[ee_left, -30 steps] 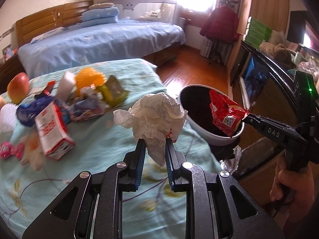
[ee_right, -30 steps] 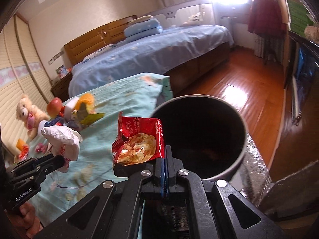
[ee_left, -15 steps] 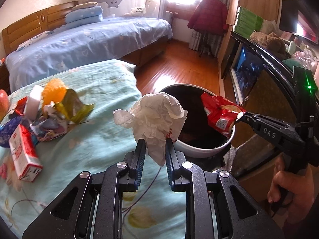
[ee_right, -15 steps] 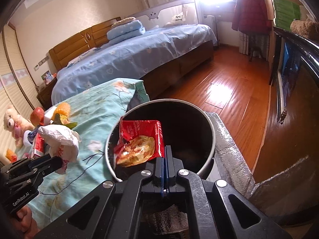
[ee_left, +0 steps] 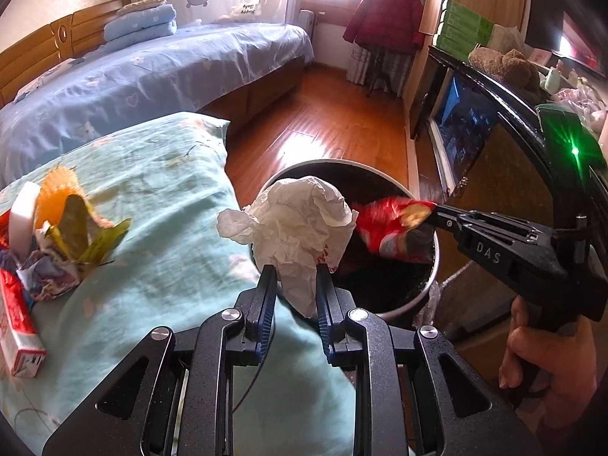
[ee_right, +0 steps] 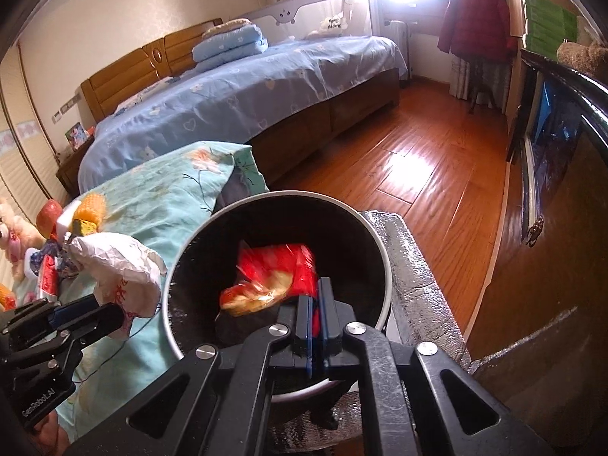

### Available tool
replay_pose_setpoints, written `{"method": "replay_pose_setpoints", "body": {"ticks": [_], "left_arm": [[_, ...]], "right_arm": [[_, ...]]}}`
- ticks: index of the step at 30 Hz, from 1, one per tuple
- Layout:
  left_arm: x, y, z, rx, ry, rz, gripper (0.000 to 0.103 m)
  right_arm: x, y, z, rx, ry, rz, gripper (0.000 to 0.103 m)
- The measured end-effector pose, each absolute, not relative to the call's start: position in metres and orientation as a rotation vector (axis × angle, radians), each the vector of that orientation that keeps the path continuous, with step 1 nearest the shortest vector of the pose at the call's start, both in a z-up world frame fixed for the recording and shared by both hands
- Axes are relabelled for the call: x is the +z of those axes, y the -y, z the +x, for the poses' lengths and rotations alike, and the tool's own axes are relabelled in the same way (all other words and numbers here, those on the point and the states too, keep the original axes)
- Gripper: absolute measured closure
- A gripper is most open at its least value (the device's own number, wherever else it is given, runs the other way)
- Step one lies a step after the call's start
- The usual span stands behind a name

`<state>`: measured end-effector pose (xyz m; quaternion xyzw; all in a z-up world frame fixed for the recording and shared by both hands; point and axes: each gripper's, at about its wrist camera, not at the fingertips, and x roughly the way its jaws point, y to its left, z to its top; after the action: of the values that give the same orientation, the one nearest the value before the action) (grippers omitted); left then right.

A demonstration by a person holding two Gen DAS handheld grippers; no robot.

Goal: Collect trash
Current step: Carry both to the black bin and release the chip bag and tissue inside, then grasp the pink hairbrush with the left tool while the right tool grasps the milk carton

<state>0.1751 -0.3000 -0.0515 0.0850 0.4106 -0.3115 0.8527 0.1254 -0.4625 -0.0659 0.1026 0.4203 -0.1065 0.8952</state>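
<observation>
Trash bin [ee_left: 425, 296], round with a pale rim and dark inside, sits at centre right of the left wrist view, its left rim just beside the edge of the teal floral quilt [ee_left: 159, 205]. The left gripper [ee_left: 292, 296] at bottom centre has its fingers closed on the tail of a crumpled white paper wad [ee_left: 300, 224], which stands over the bin's left rim. From the right edge the right gripper [ee_left: 437, 214] reaches in over the bin's mouth with a red snack wrapper [ee_left: 387, 228] at its tip, blurred. More litter lies at the left edge on the quilt: a yellow-green wrapper [ee_left: 91, 235] and a red and white carton [ee_left: 15, 326]. Bare wood floor [ee_left: 323, 129] opens beyond the bin's far rim.

In the right wrist view the bin [ee_right: 383, 262] fills the centre. The right gripper [ee_right: 315, 319] shows a narrow gap between its fingers, and the red wrapper [ee_right: 281, 277] is above the dark interior; whether the fingers grip it I cannot tell. At lower left the left gripper [ee_right: 114, 313] holds the paper wad [ee_right: 117, 266] just outside the bin's left rim. A silver foil-covered surface [ee_right: 414, 266] borders the bin's right side.
</observation>
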Motion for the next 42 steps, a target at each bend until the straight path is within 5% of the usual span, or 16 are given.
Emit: {"method": "replay_pose_setpoints", "body": {"ticks": [2,5,7,10,15,23,42], "left_arm": [[-0.053,0.304,0.179,-0.661,-0.875,0.18,0.082],[-0.055,0.306,0.184,-0.664,-0.891,0.18,0.062],[-0.054,0.303,0.184,-0.656,-0.888,0.177,0.04],[-0.055,0.293,0.182,-0.64,-0.881,0.168,0.039],[-0.059,0.262,0.177,-0.589,-0.889,0.128,0.039],[-0.062,0.194,0.164,-0.48,-0.884,0.061,0.039],[-0.068,0.042,0.146,-0.192,-0.864,-0.109,0.039]], "right_arm": [[-0.068,0.464,0.128,-0.219,-0.883,0.213,0.097],[-0.07,0.466,0.131,-0.223,-0.899,0.207,0.096],[-0.07,0.467,0.13,-0.226,-0.902,0.207,0.089],[-0.069,0.469,0.126,-0.236,-0.896,0.209,0.063],[-0.066,0.463,0.117,-0.22,-0.882,0.236,0.059],[-0.057,0.427,0.11,-0.128,-0.826,0.28,0.03],[-0.058,0.302,0.115,0.116,-0.819,0.223,0.02]]}}
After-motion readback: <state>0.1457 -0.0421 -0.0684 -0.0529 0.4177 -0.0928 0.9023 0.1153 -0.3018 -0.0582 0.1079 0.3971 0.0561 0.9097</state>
